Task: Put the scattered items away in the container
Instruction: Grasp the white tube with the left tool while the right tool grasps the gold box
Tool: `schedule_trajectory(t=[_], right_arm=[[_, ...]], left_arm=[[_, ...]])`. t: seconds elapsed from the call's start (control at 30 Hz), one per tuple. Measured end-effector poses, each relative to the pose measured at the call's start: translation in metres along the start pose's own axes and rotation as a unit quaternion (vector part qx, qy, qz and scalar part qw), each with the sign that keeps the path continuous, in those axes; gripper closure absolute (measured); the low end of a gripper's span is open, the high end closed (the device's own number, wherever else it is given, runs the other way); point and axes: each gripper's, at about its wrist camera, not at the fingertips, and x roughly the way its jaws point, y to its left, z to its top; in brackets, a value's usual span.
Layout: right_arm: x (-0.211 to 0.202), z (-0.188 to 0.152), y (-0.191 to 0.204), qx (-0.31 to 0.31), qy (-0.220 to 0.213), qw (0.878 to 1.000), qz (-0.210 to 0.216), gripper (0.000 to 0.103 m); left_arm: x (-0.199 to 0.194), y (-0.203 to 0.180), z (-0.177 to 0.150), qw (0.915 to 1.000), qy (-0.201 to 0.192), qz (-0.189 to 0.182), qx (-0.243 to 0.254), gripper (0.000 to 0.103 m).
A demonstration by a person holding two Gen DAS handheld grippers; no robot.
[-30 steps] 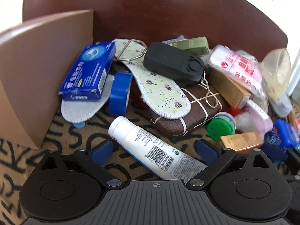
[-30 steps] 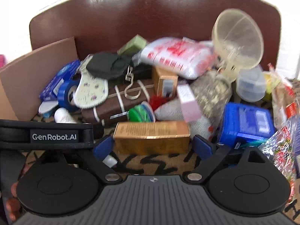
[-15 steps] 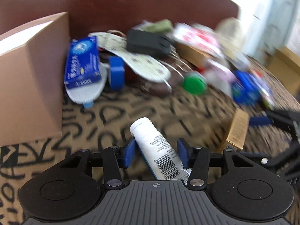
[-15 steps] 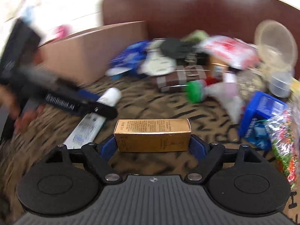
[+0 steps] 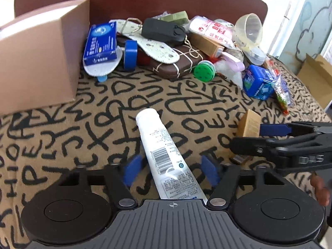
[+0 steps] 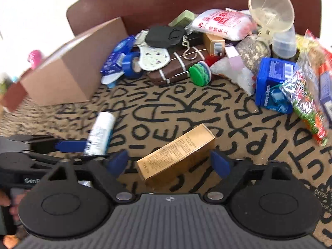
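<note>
White tube (image 5: pixel 161 149), gold box (image 6: pixel 176 151) lying on patterned cloth (image 5: pixel 62 124)

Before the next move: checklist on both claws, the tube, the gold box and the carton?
1. Left claw gripping the white tube: not ok. Jaws are open, with gaps on both sides.
2. Right claw gripping the gold box: not ok. Jaws are open, and the box sits askew between the fingers.
3. Both items centred between their fingers: ok for the tube, not ok for the box.
4. Claws apart from each other: ok.
5. Cardboard carton opening reachable: cannot tell, since only closed sides show.
6. Nothing lying between tube and carton: ok.
</note>
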Motion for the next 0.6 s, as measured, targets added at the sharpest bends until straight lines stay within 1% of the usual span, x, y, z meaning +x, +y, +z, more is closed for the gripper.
schedule_trajectory(t=[0.03, 0.07, 0.1, 0.17, 0.2, 0.23, 0.27, 0.3, 0.4, 0.43, 0.47, 0.5, 0.53, 0.57, 0.6], right_arm=[[0.002, -0.002, 0.003, -0.014, 0.001, 1.0, -0.002, 0.032], [0.002, -0.004, 0.006, -0.033, 0.003, 0.999, 0.006, 0.042], [0.001, -0.006, 0.007, -0.053, 0.004, 0.998, 0.017, 0.048], [-0.004, -0.011, 0.01, -0.098, 0.003, 0.995, 0.032, 0.052], [-0.006, -0.012, 0.01, -0.114, 0.006, 0.993, 0.03, 0.052], [-0.007, -0.013, 0.009, -0.121, 0.008, 0.992, 0.022, 0.052], [-0.008, -0.012, 0.009, -0.119, 0.009, 0.993, 0.016, 0.052], [-0.007, -0.011, 0.009, -0.111, 0.011, 0.994, 0.013, 0.052], [-0.002, -0.006, 0.012, -0.088, 0.007, 0.996, 0.006, 0.051], [-0.001, -0.004, 0.013, -0.077, 0.003, 0.997, 0.004, 0.05], [0.0, -0.002, 0.014, -0.063, 0.001, 0.998, 0.006, 0.044], [0.0, 0.0, 0.014, -0.052, -0.001, 0.999, 0.009, 0.041], [0.002, 0.002, 0.015, -0.046, -0.003, 0.999, 0.01, 0.04], [0.004, 0.004, 0.017, -0.047, -0.004, 0.999, 0.005, 0.041], [0.006, 0.005, 0.018, -0.052, -0.005, 0.999, -0.004, 0.044]], left_arm=[[-0.001, 0.002, 0.0, 1.0, 0.0, -0.002, 0.004, 0.056], [-0.003, 0.006, 0.0, 0.9999, 0.002, -0.009, 0.006, 0.057], [-0.004, 0.01, -0.001, 0.9999, 0.004, -0.015, 0.007, 0.06], [-0.008, 0.017, 0.0, 0.9996, 0.01, -0.023, 0.01, 0.061], [-0.009, 0.019, 0.0, 0.9995, 0.013, -0.028, 0.012, 0.061], [-0.01, 0.02, -0.001, 0.9993, 0.016, -0.032, 0.011, 0.057], [-0.01, 0.021, -0.001, 0.9992, 0.016, -0.036, 0.005, 0.048], [-0.009, 0.021, -0.001, 0.9992, 0.015, -0.038, -0.003, 0.045], [-0.006, 0.014, -0.001, 0.9995, 0.01, -0.03, -0.005, 0.044], [-0.005, 0.011, -0.001, 0.9996, 0.01, -0.025, -0.001, 0.05], [-0.005, 0.01, -0.001, 0.9997, 0.011, -0.022, 0.003, 0.053], [-0.005, 0.009, -0.001, 0.9997, 0.011, -0.021, 0.004, 0.059], [-0.005, 0.008, 0.0, 0.9997, 0.013, -0.02, 0.006, 0.065], [-0.006, 0.008, -0.001, 0.9996, 0.014, -0.022, 0.007, 0.065], [-0.006, 0.009, -0.001, 0.9996, 0.015, -0.023, 0.008, 0.065]])
